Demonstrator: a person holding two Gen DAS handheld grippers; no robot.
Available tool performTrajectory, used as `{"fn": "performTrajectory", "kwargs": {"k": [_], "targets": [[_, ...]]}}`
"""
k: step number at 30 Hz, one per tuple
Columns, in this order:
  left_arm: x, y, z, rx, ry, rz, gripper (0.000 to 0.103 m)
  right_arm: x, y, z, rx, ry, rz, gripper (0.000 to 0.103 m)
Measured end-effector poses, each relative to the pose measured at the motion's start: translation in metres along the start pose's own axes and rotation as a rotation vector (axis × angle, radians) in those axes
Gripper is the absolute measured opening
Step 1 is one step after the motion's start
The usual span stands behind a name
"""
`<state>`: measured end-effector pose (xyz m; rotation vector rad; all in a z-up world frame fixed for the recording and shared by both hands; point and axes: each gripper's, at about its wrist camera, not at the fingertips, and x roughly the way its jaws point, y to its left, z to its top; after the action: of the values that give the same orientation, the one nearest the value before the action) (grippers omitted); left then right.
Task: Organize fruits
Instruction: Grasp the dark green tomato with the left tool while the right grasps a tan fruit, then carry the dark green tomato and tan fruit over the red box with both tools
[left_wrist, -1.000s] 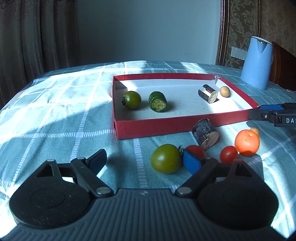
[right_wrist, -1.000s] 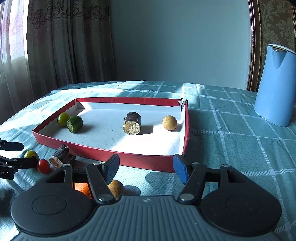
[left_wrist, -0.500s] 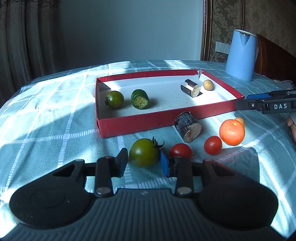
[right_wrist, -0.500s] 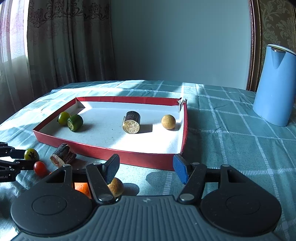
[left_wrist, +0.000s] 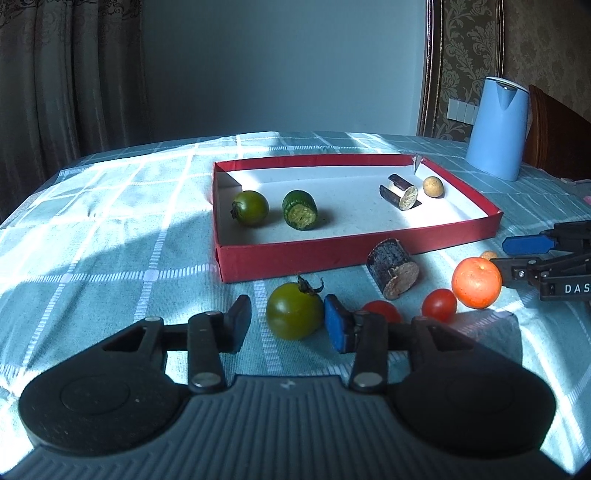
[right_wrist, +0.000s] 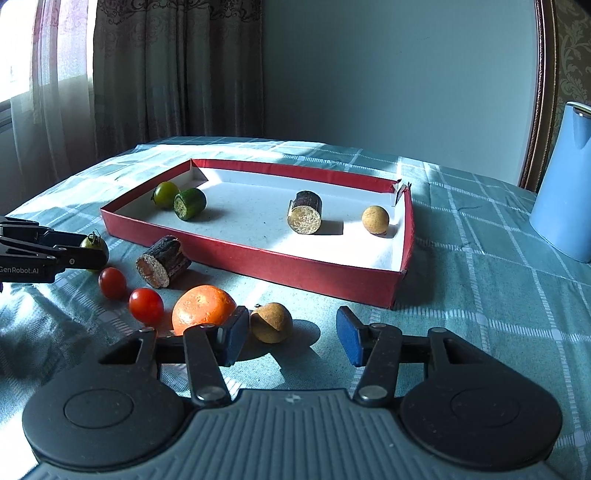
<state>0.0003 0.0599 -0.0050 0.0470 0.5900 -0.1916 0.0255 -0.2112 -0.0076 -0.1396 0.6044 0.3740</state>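
Note:
A green tomato (left_wrist: 293, 314) lies on the cloth between my left gripper's (left_wrist: 288, 317) fingers. The blue right pad (left_wrist: 334, 326) is against it, the left pad stands off, and the jaws are opening. A tan ball fruit (right_wrist: 271, 323) lies between my right gripper's (right_wrist: 291, 321) fingers, with a clear gap to the right pad; those jaws are closing. An orange (right_wrist: 203, 306), two red cherry tomatoes (right_wrist: 146, 304) (right_wrist: 112, 282) and a dark log piece (right_wrist: 162, 260) lie in front of the red tray (right_wrist: 314, 271).
The tray holds a green tomato (left_wrist: 250, 208), a green cut piece (left_wrist: 300, 209), a dark cylinder (left_wrist: 400, 192) and a tan ball (left_wrist: 433, 186). A blue kettle (left_wrist: 496, 129) stands at the back right, beside a wooden chair (left_wrist: 554, 136).
My left jaws came in from wide around the green tomato, then eased slightly apart. The right jaws narrowed, and the right view dipped so the tan ball now lies between its fingers.

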Motion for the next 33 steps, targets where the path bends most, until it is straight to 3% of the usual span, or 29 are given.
{"fn": "performTrajectory", "kwargs": {"k": [5,7,8,11,15,22,26,33], "targets": [[0.006,-0.003,0.000,0.012,0.035,-0.018,0.043,0.012,-0.002,0.001,0.034,0.029,0.018,0.050],[0.007,-0.003,0.000,0.014,0.041,-0.019,0.043,0.016,0.000,0.000,0.023,0.040,0.018,0.044],[0.007,-0.003,0.000,0.013,0.039,-0.019,0.043,0.015,0.002,-0.001,0.012,0.036,0.025,0.032],[0.007,-0.003,0.000,0.011,0.039,-0.020,0.043,0.014,0.006,-0.001,-0.002,0.031,0.029,0.023],[0.005,-0.003,0.000,0.013,0.027,-0.035,0.031,0.013,0.010,-0.002,-0.019,0.025,0.008,0.023],[0.005,-0.008,0.000,0.016,0.022,0.014,0.031,0.011,0.011,-0.003,-0.007,0.023,-0.008,0.023],[0.005,-0.009,0.001,-0.009,0.022,0.117,0.031,0.009,0.009,-0.002,0.006,0.015,-0.029,0.023],[0.006,-0.008,0.002,-0.025,0.031,0.198,0.031,0.008,0.007,0.000,0.020,0.012,-0.041,0.023]]}}
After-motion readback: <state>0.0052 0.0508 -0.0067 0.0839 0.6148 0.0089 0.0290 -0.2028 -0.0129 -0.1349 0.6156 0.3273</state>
